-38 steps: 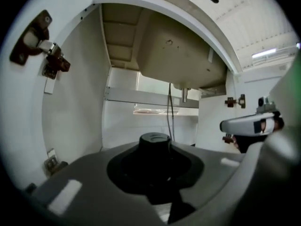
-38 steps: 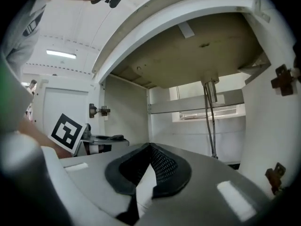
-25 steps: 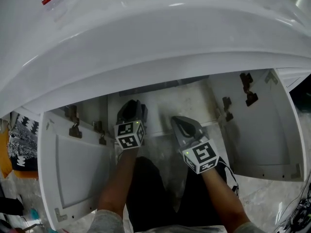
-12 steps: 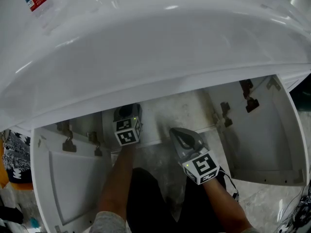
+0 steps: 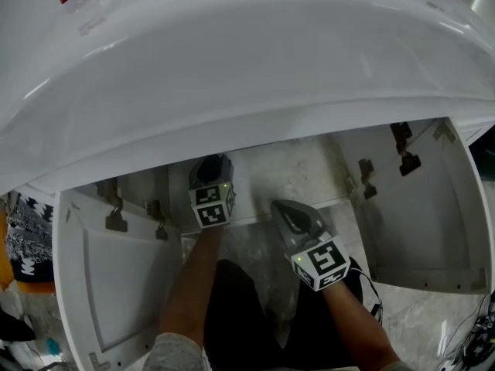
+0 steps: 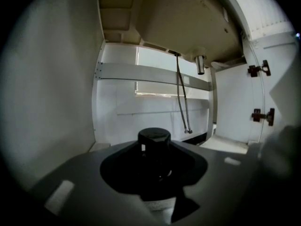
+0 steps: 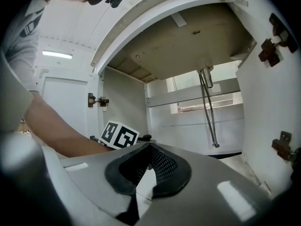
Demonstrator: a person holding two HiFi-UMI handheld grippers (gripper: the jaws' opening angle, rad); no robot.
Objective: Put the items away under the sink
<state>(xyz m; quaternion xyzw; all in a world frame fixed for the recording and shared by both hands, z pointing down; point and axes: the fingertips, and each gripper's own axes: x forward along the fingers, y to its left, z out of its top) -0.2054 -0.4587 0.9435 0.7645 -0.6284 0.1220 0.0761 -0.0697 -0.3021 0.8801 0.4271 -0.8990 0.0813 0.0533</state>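
Moved: the left gripper [image 5: 210, 168] reaches further into the white under-sink cabinet [image 5: 305, 168] than a second ago. The right gripper [image 5: 288, 211] sits much where it was.
Right gripper: nearest, at the cabinet mouth, fingers closed together with nothing between them.
Left gripper: ahead and to the left, fingers clamped round the bottle with a black screw cap [image 6: 154, 138].
Bottle: inside the cabinet, near its left wall.
Doors: white left door [image 5: 116, 284] and white right door [image 5: 421, 207] both swung open.
Back: two thin hoses [image 6: 183, 98] hang down the rear wall.
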